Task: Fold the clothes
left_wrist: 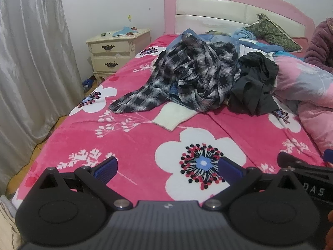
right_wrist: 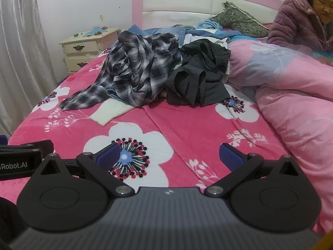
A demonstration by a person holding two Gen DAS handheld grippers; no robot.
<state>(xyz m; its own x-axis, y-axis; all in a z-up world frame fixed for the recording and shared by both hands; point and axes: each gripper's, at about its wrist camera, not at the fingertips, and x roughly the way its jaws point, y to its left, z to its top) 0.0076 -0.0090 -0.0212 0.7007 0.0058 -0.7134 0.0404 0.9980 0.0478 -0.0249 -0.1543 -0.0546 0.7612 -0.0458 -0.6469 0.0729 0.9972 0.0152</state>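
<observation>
A heap of clothes lies in the middle of the bed: a crumpled black-and-white plaid shirt [left_wrist: 193, 73] [right_wrist: 141, 66], a dark grey garment [left_wrist: 254, 83] [right_wrist: 199, 77] to its right, a white knit sleeve [left_wrist: 174, 114] [right_wrist: 110, 110] sticking out in front, and blue garments [left_wrist: 245, 41] behind. My left gripper [left_wrist: 167, 169] hovers open over the pink flowered bedspread [left_wrist: 135, 137], well short of the heap, with nothing between its blue pads. My right gripper [right_wrist: 169, 156] is open too, beside the left one, also empty and short of the heap.
A pink quilt [right_wrist: 291, 95] is bunched along the right side. A person in a purple padded jacket [right_wrist: 299, 25] sits at the far right by the pink headboard [left_wrist: 229, 6]. A cream nightstand [left_wrist: 116, 50] and grey curtain [left_wrist: 31, 62] stand left. A green pillow [right_wrist: 239, 20] lies at the head.
</observation>
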